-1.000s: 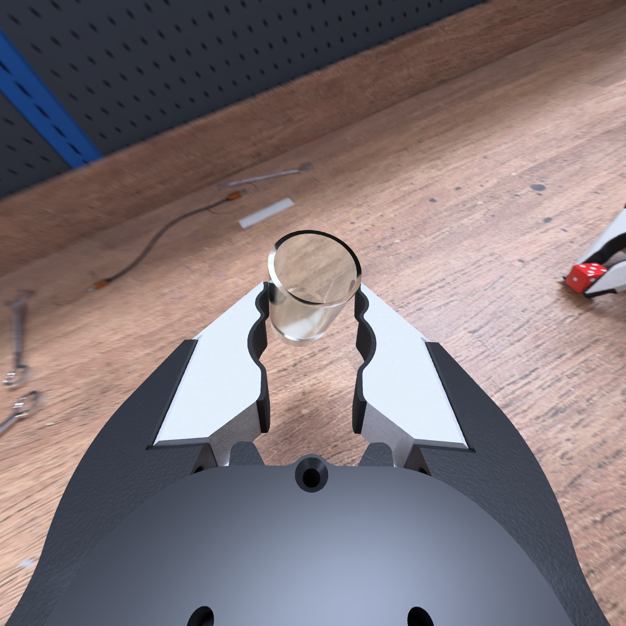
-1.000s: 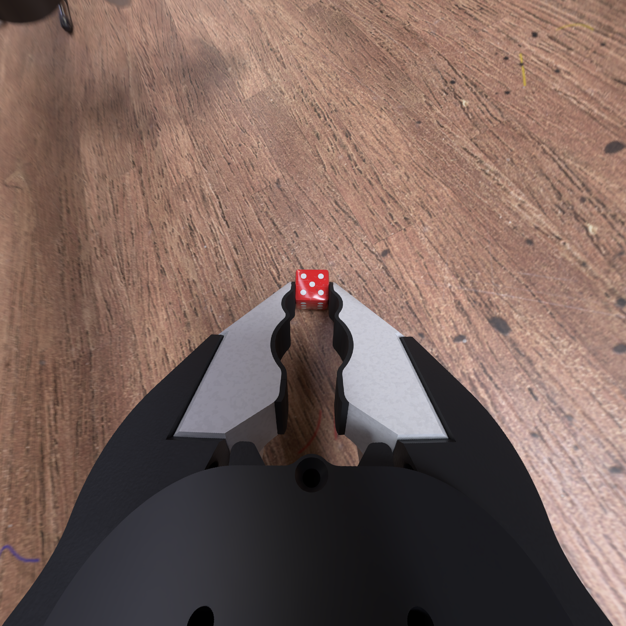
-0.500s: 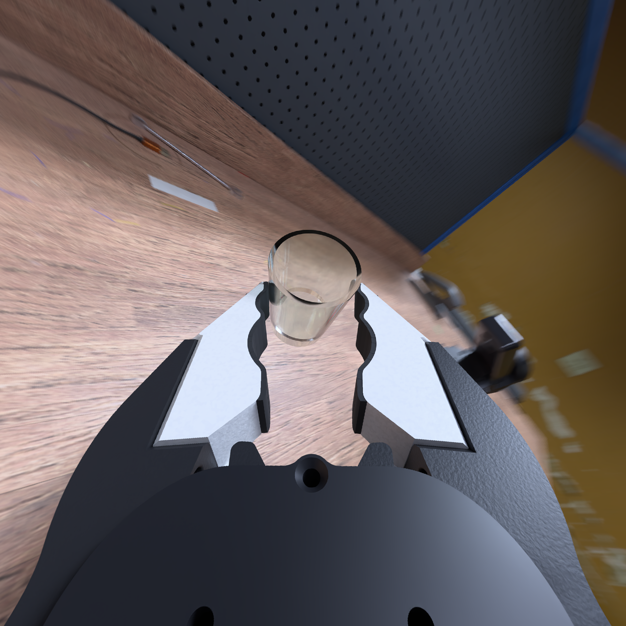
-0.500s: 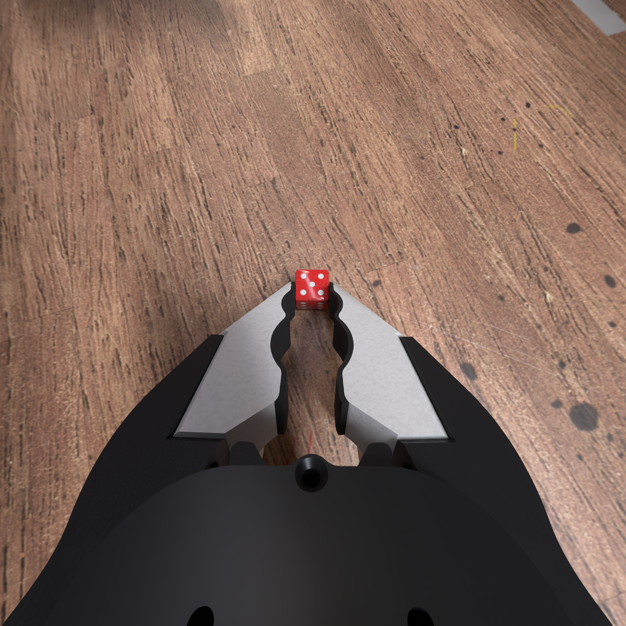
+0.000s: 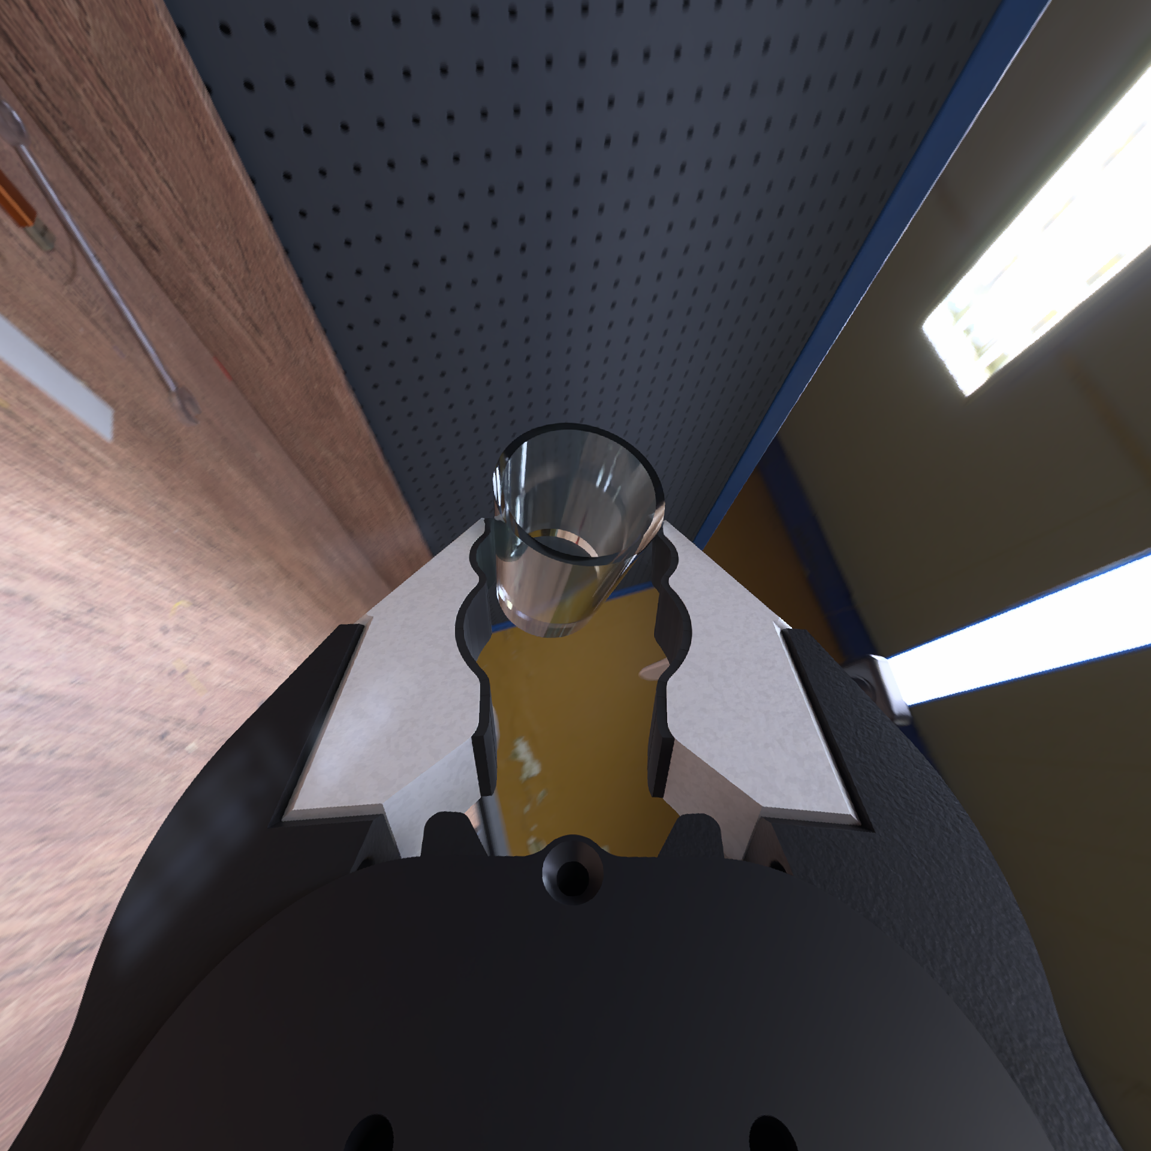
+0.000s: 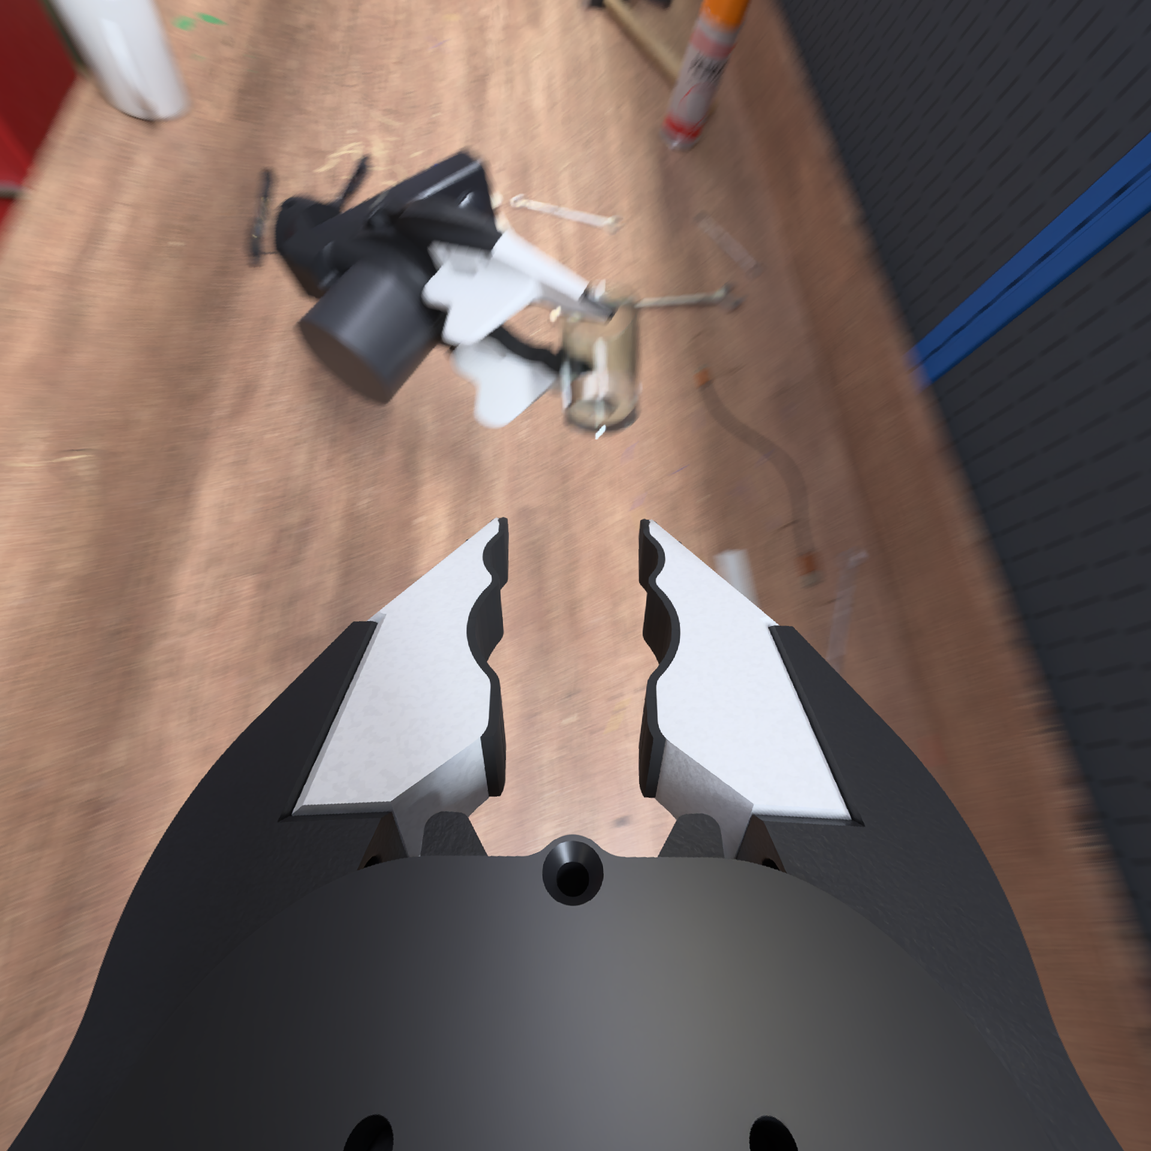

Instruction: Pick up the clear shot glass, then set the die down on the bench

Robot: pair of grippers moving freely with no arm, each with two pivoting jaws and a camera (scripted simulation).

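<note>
My left gripper (image 5: 574, 539) is shut on the clear shot glass (image 5: 576, 498), gripping its sides near the fingertips, mouth towards the camera. It is held up in the air and faces the dark pegboard (image 5: 560, 218). My right gripper (image 6: 573, 523) is open and empty above the wooden bench (image 6: 187, 560). The right wrist view also shows the left gripper (image 6: 576, 342) farther off, blurred, with the shot glass (image 6: 601, 374) in its fingers above the bench. The die is not in either view.
A wrench (image 5: 99, 261) and a white strip (image 5: 56, 386) lie on the bench near the pegboard. The right wrist view shows a spray can (image 6: 701, 75), a white cylinder (image 6: 124, 62), a wrench (image 6: 685, 302), a cable (image 6: 766, 461) and a blue rail (image 6: 1027, 261).
My right gripper has opened and no longer holds the red die; it has swung up and now faces the left gripper. My left gripper has tilted upward with the shot glass.
</note>
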